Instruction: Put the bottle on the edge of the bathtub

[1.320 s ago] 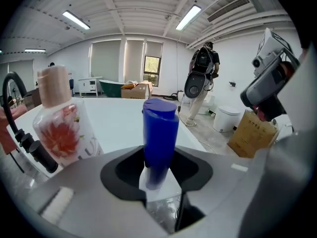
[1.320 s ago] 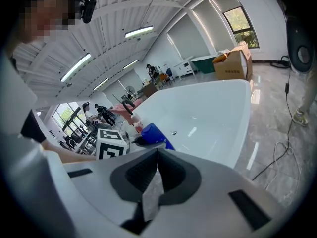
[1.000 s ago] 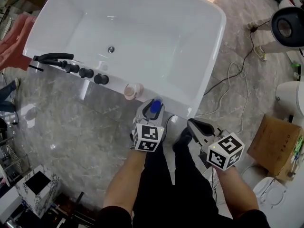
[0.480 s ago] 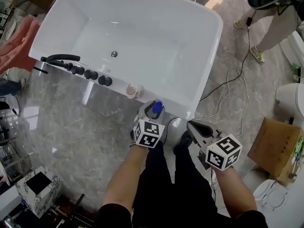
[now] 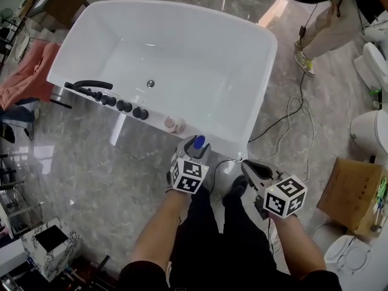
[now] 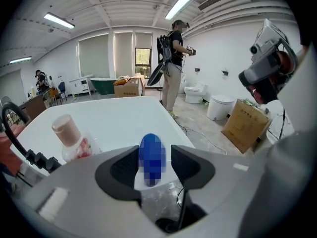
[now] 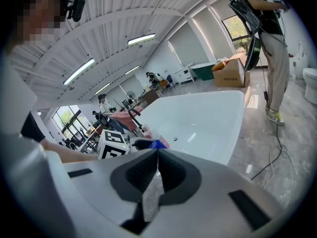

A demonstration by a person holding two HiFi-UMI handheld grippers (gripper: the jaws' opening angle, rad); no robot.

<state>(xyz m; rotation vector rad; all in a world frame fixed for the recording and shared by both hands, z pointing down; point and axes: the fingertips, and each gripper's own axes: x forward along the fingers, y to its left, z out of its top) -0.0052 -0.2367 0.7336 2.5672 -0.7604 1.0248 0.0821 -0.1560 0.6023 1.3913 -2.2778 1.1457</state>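
Left claw [image 6: 154, 166] opening, bottle [image 6: 151, 153] seemingly half-hidden

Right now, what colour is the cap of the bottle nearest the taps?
Pale pinkish-beige cap on that bottle, clearest in the left gripper view.

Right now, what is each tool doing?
Left tool: opening, blue-capped bottle between its jaws.
Right tool: closed, empty.

The blue-capped bottle [image 6: 151, 152] sits between the left gripper [image 6: 154, 162]'s opening jaws, but its body is hidden under them and the cap's blurred out. In the head view the standing person [image 5: 330, 26] is cut off by the top edge. The pink-capped bottle [image 5: 174, 124]'s label is way too small to read.
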